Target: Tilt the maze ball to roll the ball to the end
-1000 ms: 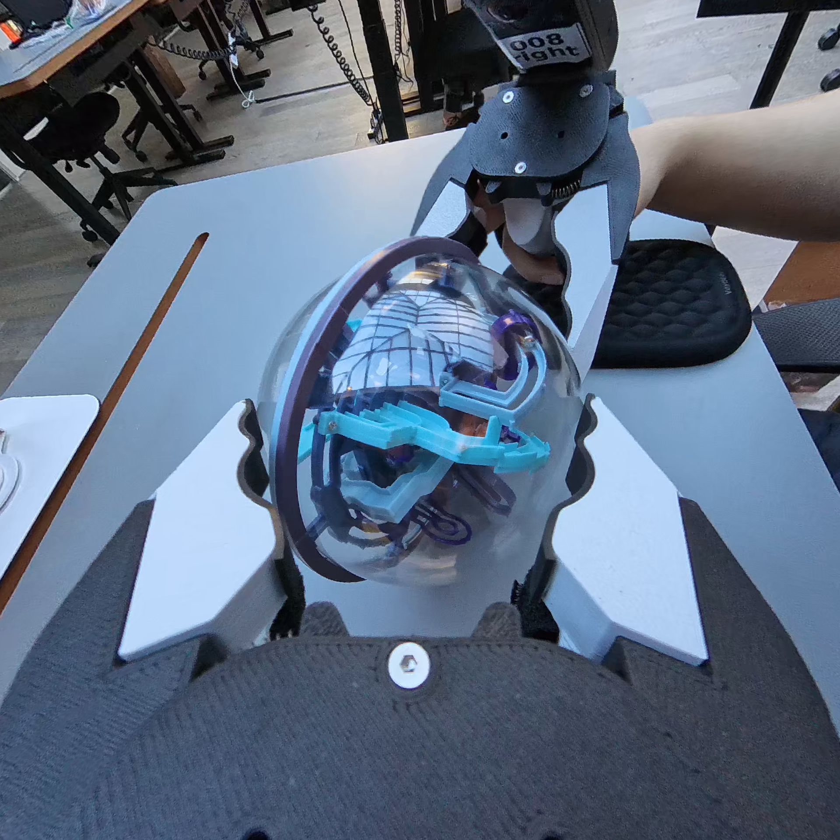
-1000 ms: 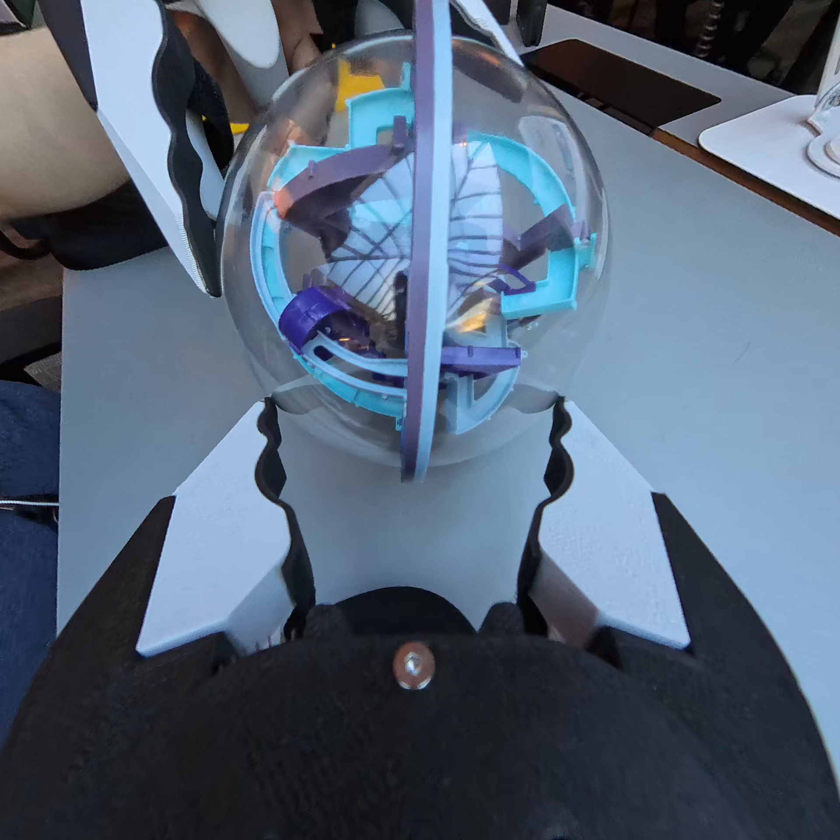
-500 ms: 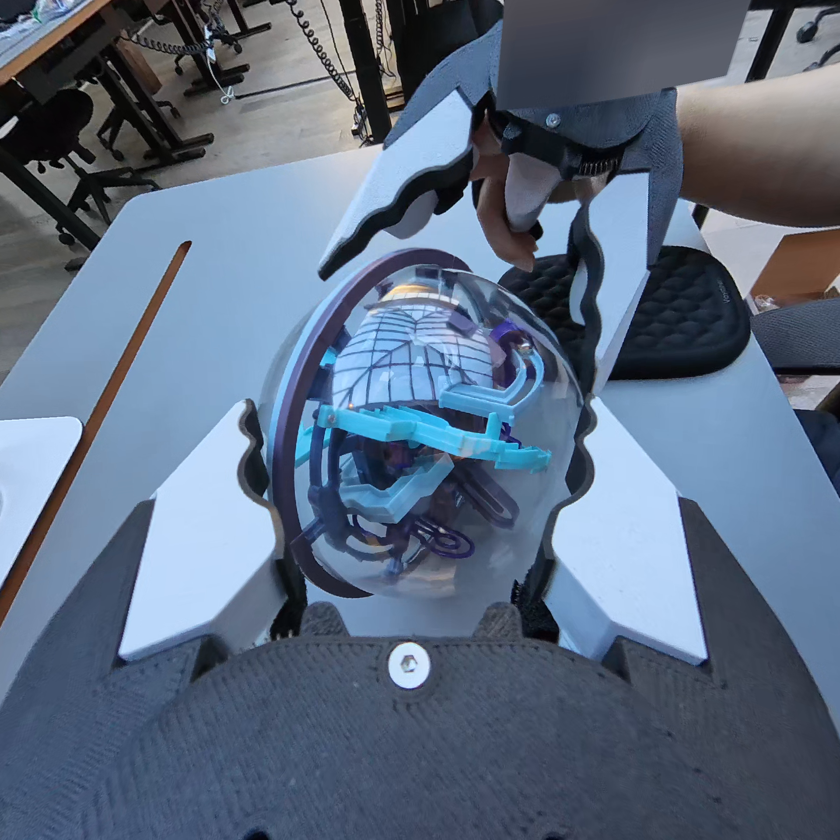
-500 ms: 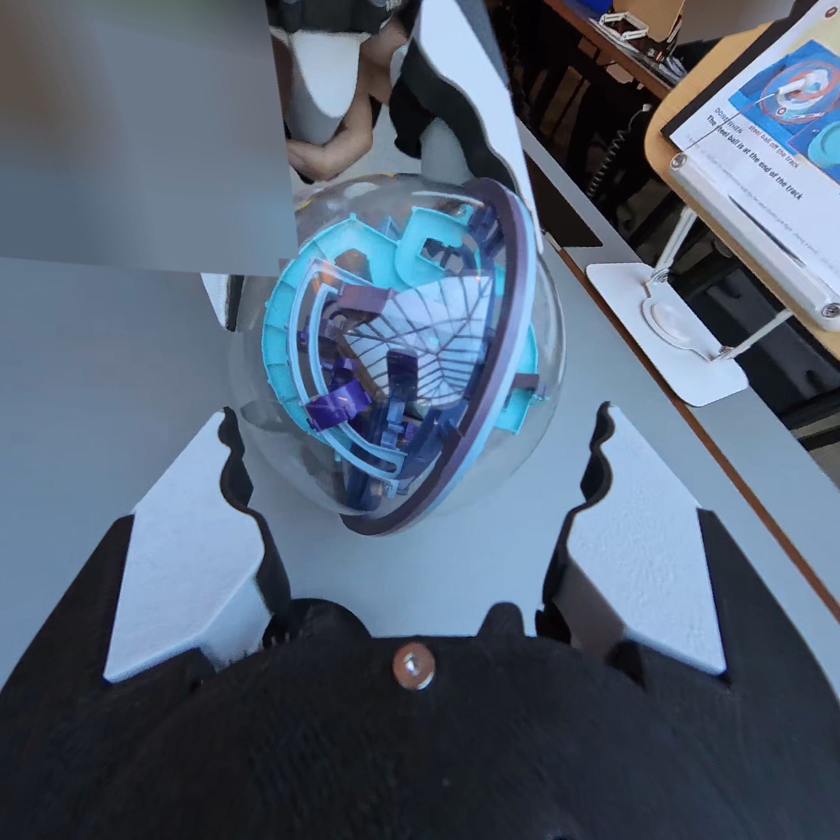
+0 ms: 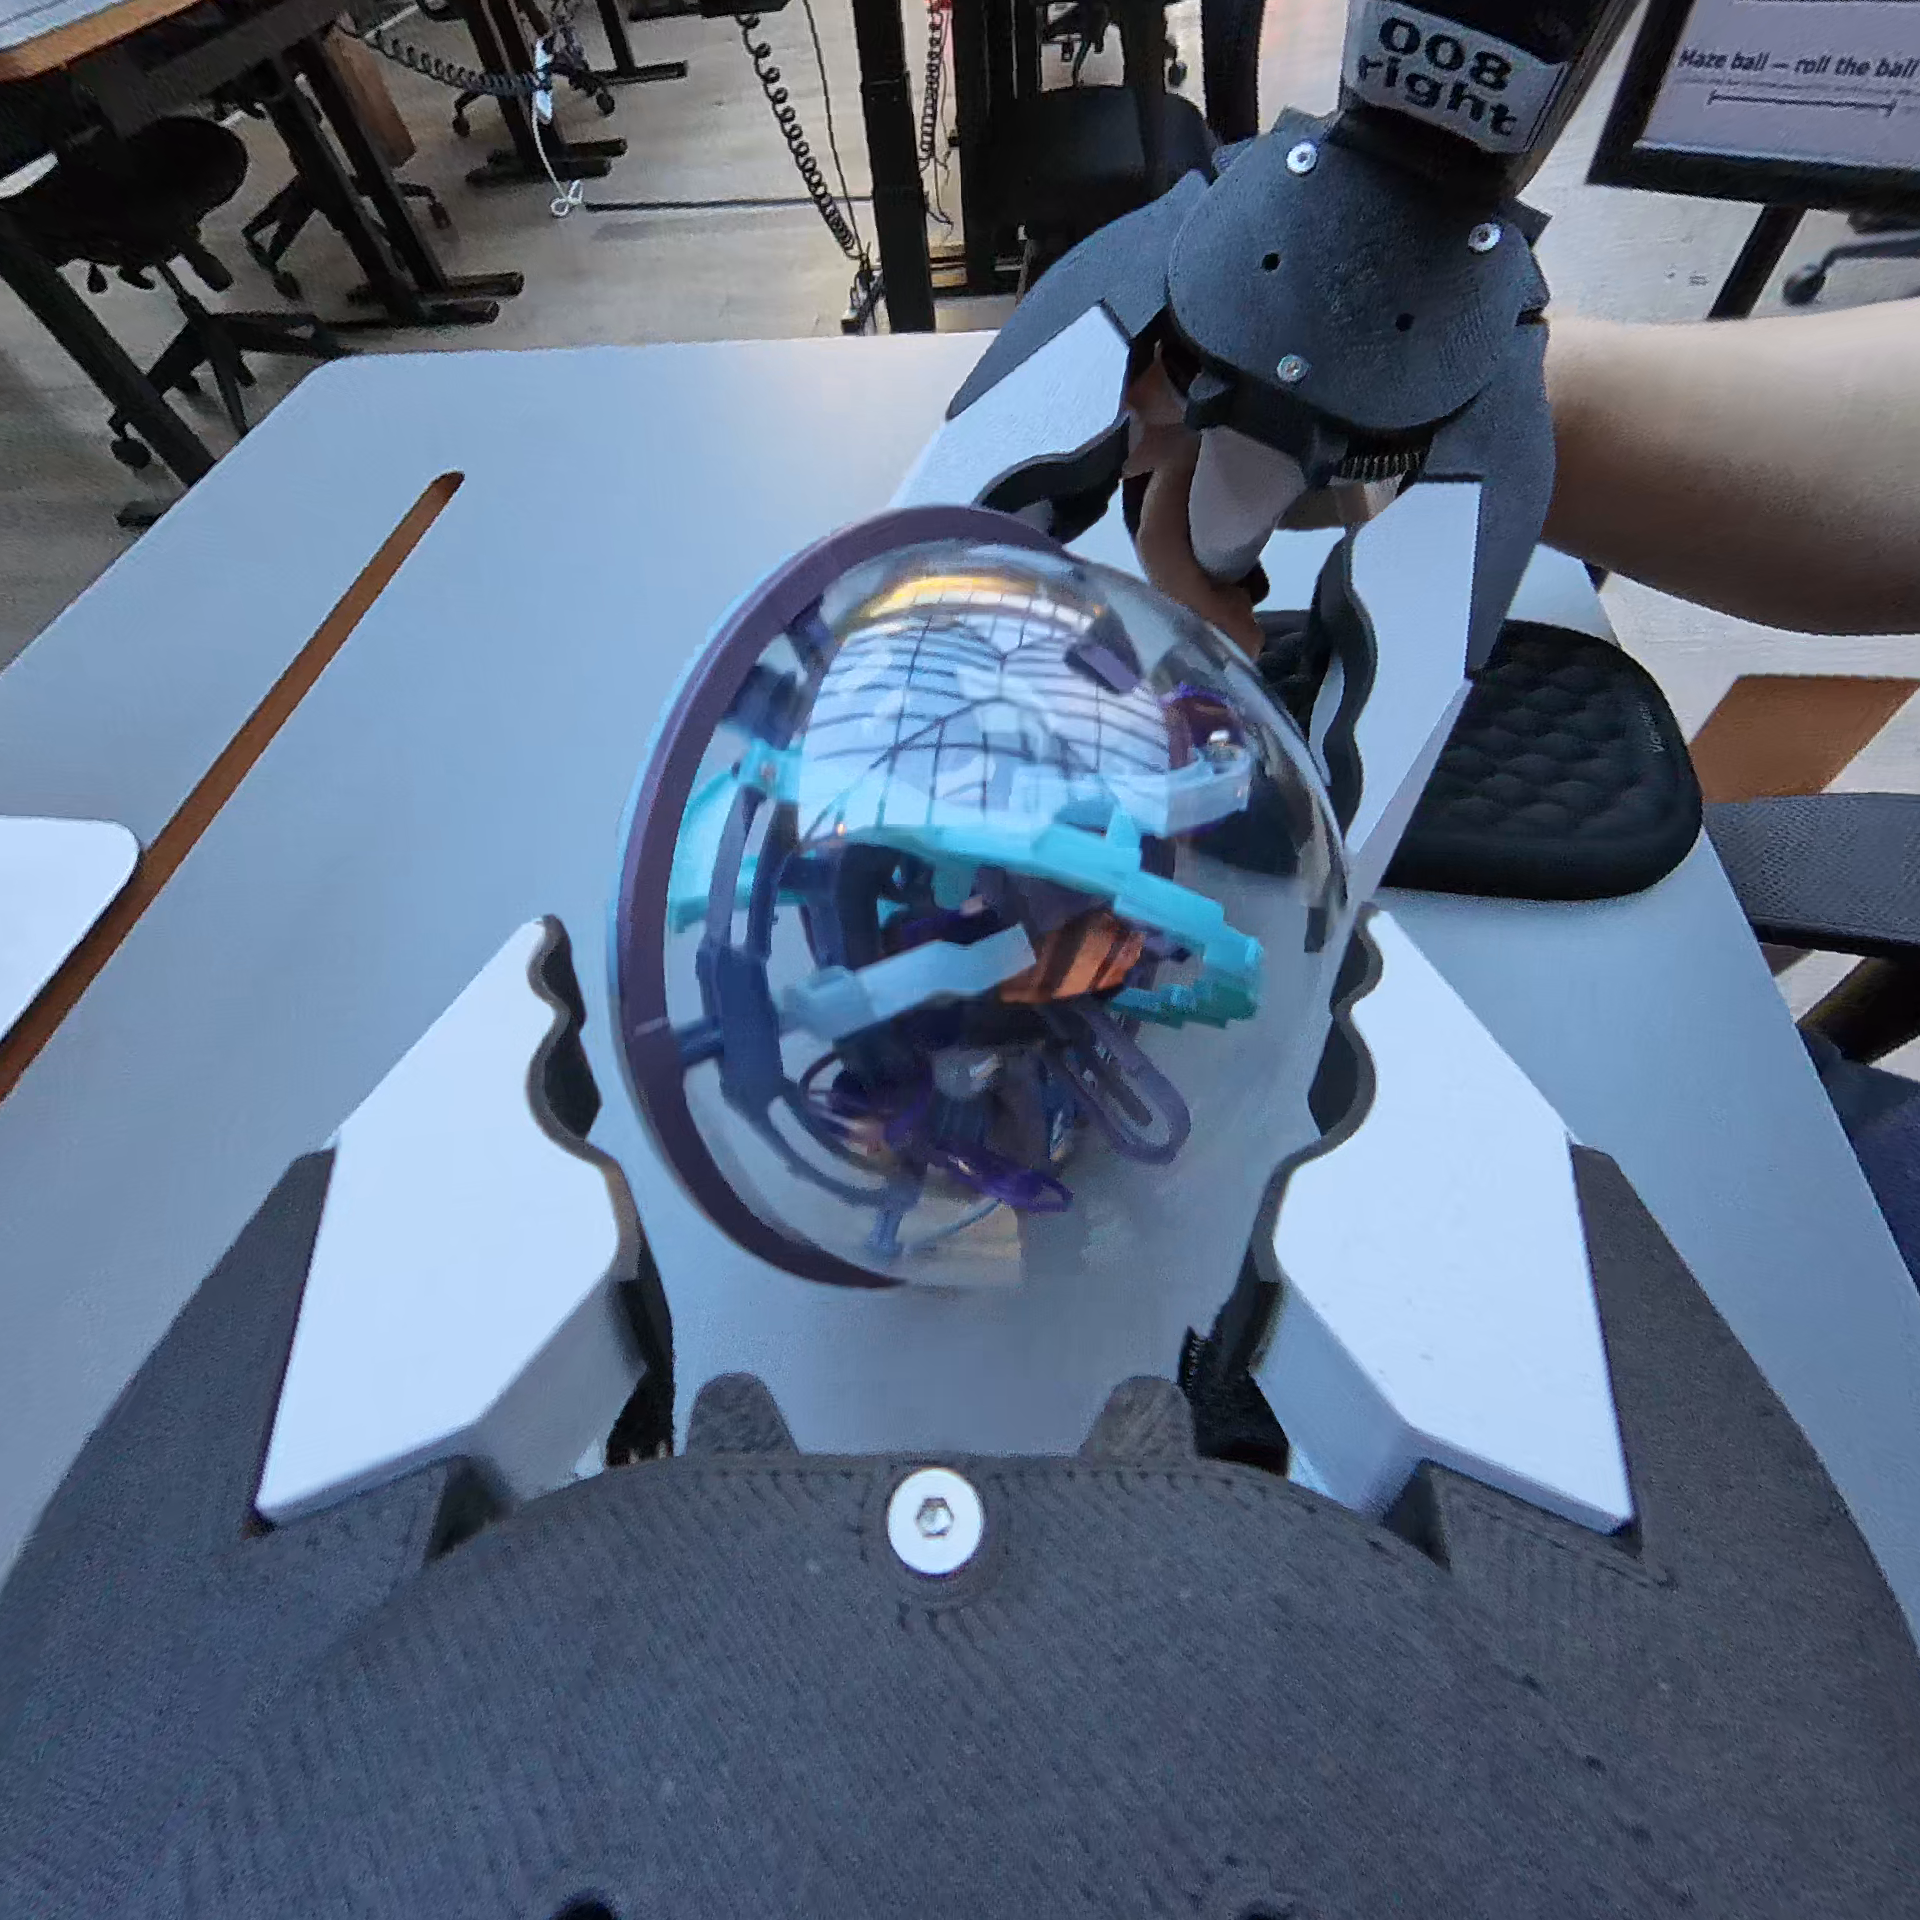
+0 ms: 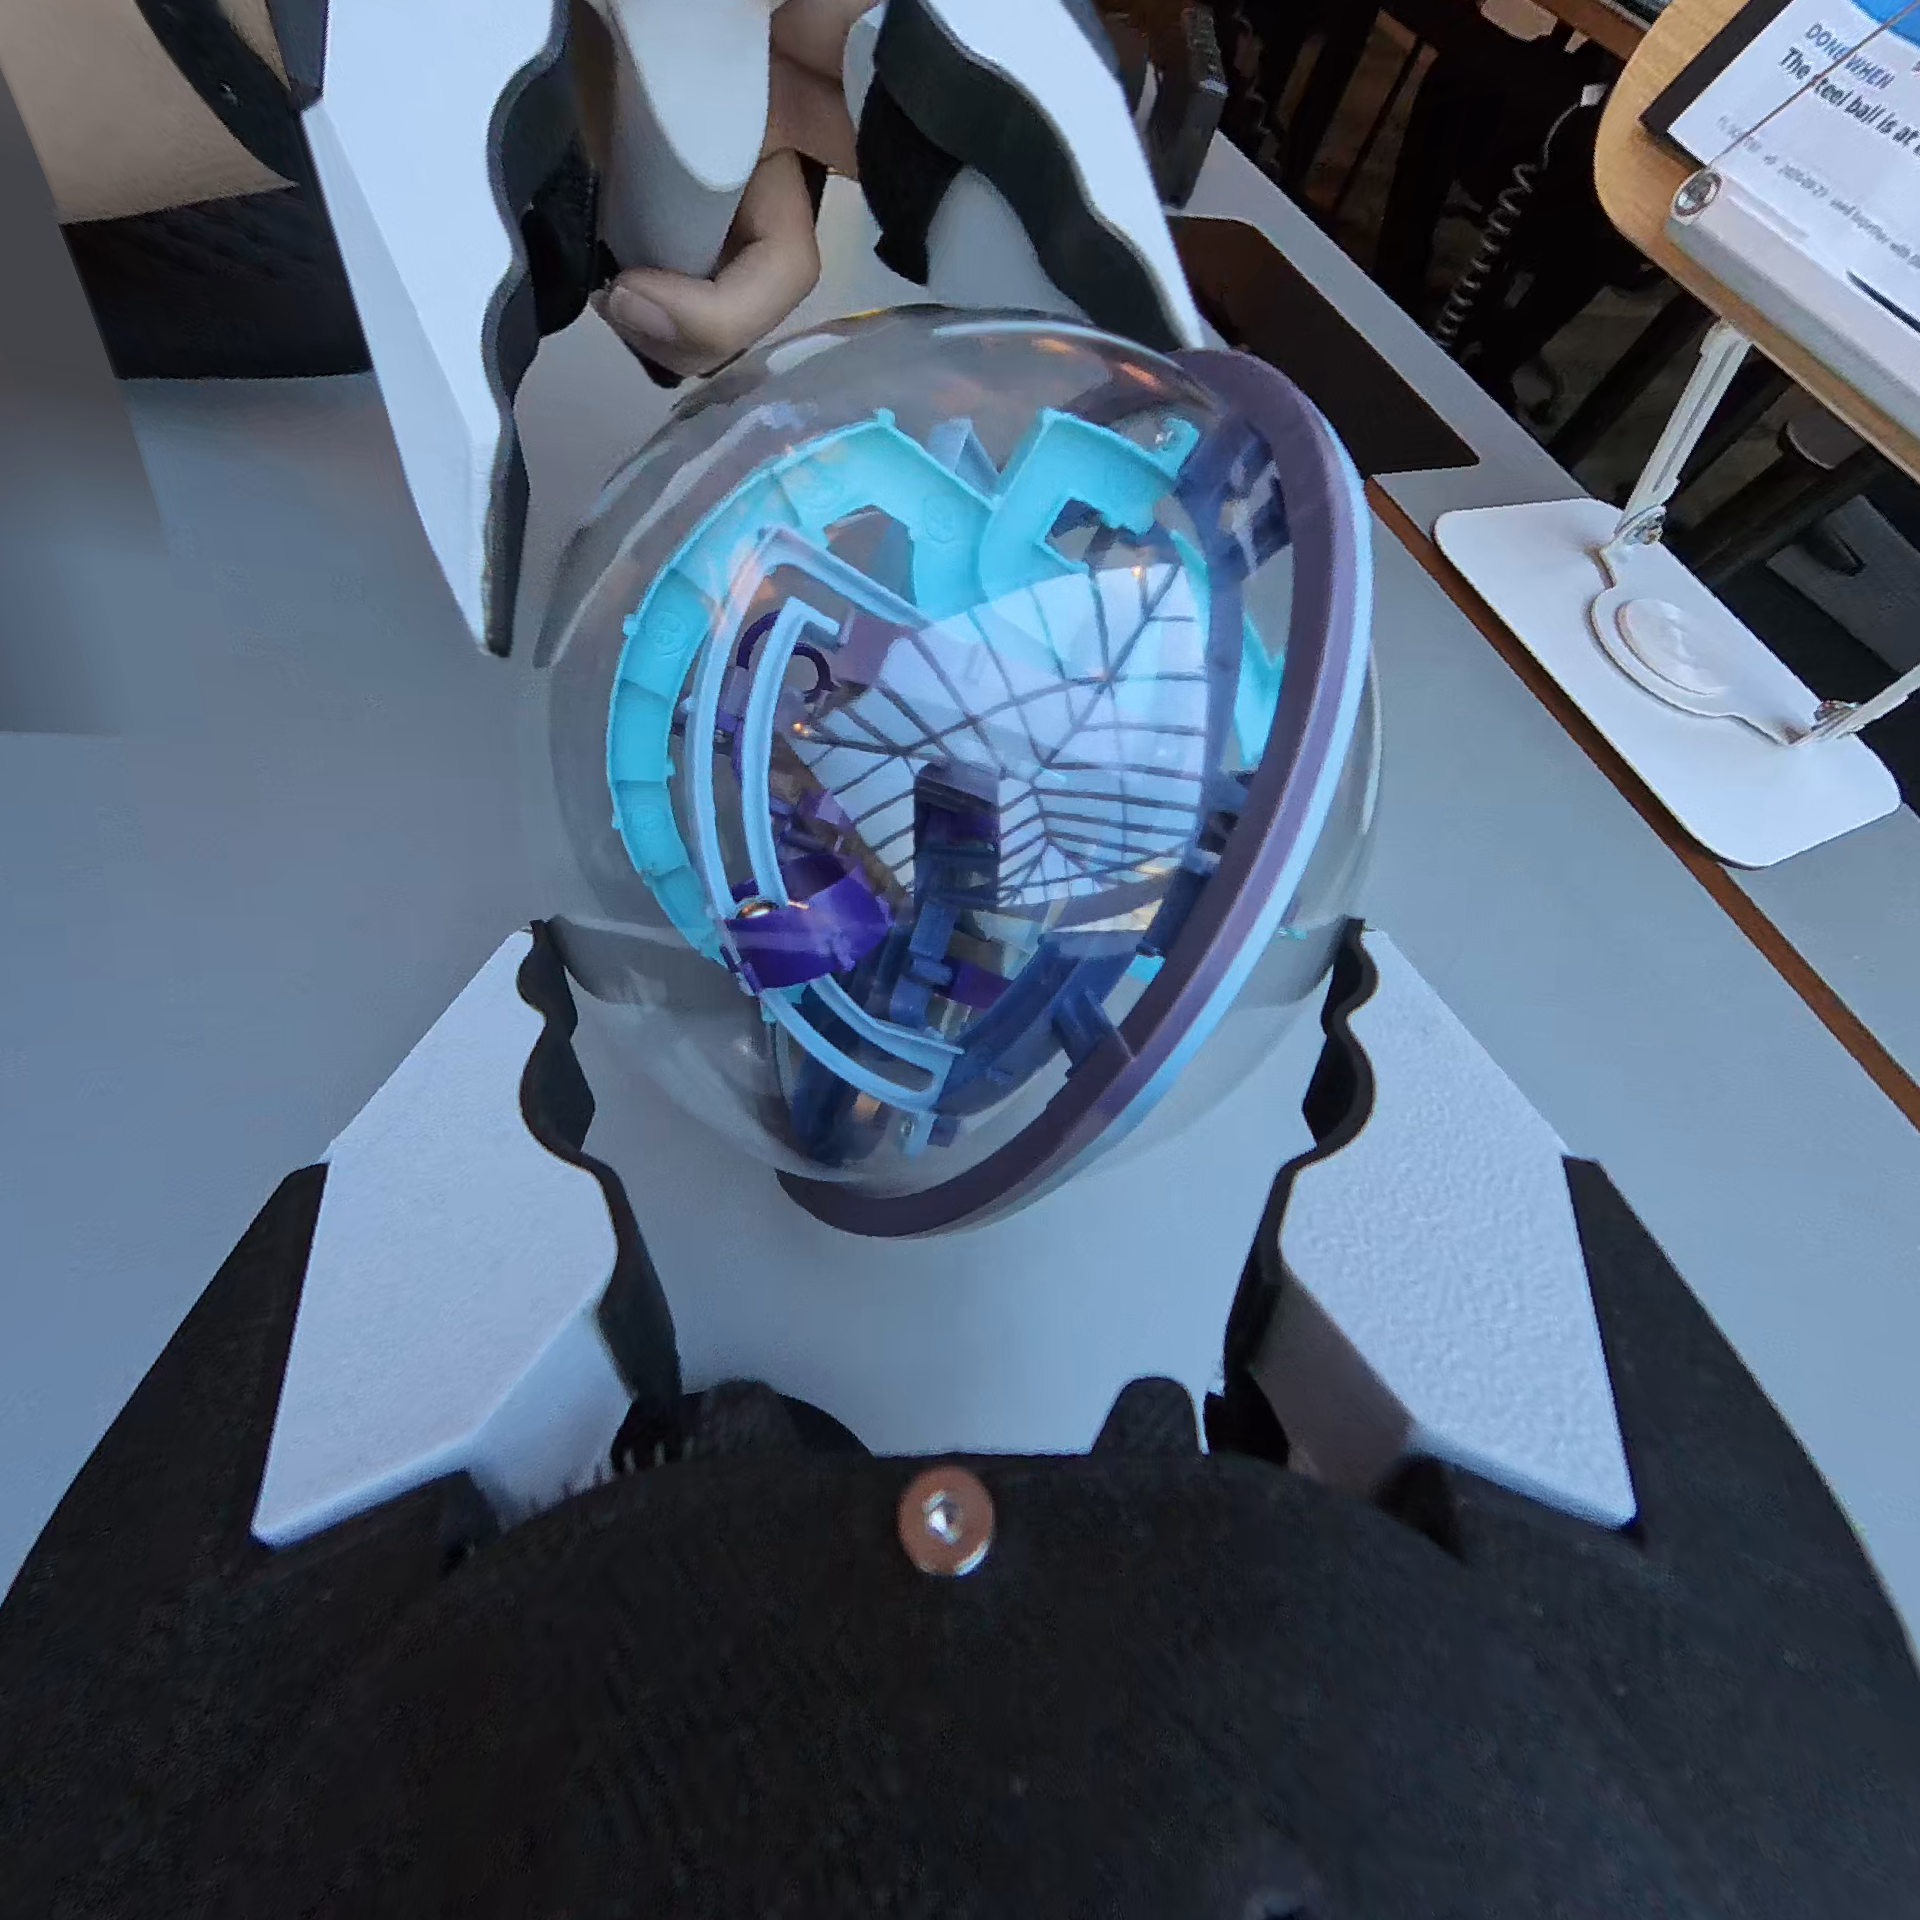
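Both tools are on the maze ball [image 5: 966, 904] at once: the left gripper [image 5: 956, 1029] has its white fingers [image 5: 457, 1226] spread wide and cupped against the two sides of the clear shell, gripping it, and the right gripper [image 6: 935, 1039] does the same from the far side, its own jaws set just as wide around the globe; the ball seems to sit low over the grey table [image 5: 416, 623], though I cannot tell whether it rests on the top or is lifted just clear; its dark purple ring [image 6: 1299, 831] runs on a slant, so the whole thing is tipped; inside, among the pale blue and purple tracks, a small steel ball [image 6: 750, 911] shows at the low end of a curved blue rail, beside a purple piece; to my eye this is the middle of the tilting, with the little ball partway along and the end not yet reached; the next move asks for a slow, small roll of both wrists together, so the ball creeps along its rail without hopping off; a black wrist pad [image 5: 1538, 790] lies behind, and a white stand [image 6: 1662, 707] holds a card to one side.
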`<act>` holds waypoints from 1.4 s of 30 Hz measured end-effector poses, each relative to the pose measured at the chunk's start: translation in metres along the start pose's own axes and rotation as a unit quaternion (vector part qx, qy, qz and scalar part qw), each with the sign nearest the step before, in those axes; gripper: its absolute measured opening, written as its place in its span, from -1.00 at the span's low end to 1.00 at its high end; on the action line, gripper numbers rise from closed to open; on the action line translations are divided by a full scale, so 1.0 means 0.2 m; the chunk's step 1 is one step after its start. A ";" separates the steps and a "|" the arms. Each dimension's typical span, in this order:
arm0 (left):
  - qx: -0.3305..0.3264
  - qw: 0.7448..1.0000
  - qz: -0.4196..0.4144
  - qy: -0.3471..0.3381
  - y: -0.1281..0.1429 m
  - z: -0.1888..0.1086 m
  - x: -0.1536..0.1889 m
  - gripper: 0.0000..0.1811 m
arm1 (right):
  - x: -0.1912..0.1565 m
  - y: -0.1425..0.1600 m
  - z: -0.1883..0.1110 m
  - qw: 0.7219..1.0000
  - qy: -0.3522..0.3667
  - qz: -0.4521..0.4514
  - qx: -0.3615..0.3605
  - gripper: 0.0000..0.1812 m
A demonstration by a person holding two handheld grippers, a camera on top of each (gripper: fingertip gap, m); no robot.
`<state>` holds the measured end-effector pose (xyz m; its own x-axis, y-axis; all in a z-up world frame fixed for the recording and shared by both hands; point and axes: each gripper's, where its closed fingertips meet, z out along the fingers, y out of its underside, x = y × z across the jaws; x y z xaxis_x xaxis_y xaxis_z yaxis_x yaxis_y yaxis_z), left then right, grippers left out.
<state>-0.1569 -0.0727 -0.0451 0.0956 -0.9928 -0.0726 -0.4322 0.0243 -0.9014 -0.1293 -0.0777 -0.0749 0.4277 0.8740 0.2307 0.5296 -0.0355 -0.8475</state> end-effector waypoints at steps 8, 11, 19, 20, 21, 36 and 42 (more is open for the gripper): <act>-0.011 0.990 -0.138 0.031 0.26 0.04 0.04 0.59 | -0.01 0.04 0.01 1.000 -0.001 -0.001 0.013 0.56; -0.022 0.988 -0.147 0.034 0.31 0.10 0.08 0.64 | -0.01 0.08 0.02 1.000 0.003 0.001 0.000 0.53; 0.012 0.984 -0.176 0.032 0.27 0.10 0.08 0.66 | -0.03 0.09 0.03 0.997 -0.013 0.066 0.025 0.52; 0.012 0.984 -0.177 0.030 0.27 0.09 0.08 0.66 | -0.03 0.09 0.03 0.997 -0.015 0.070 0.026 0.52; 0.012 0.984 -0.178 0.028 0.27 0.08 0.08 0.65 | -0.04 0.09 0.04 0.997 -0.017 0.074 0.025 0.52; 0.030 0.977 -0.211 -0.008 0.22 -0.01 0.06 0.60 | -0.12 0.12 0.10 0.988 -0.073 0.138 -0.008 0.51; 0.027 0.980 -0.195 -0.030 0.19 -0.02 0.04 0.60 | -0.14 0.16 0.13 0.981 -0.099 0.162 -0.039 0.50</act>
<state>-0.1772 -0.0803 -0.0782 0.2980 -0.9190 0.2582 -0.3035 -0.3476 -0.8872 -0.1442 -0.0904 -0.1210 0.4366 0.8874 -0.1479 0.4475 -0.3568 -0.8200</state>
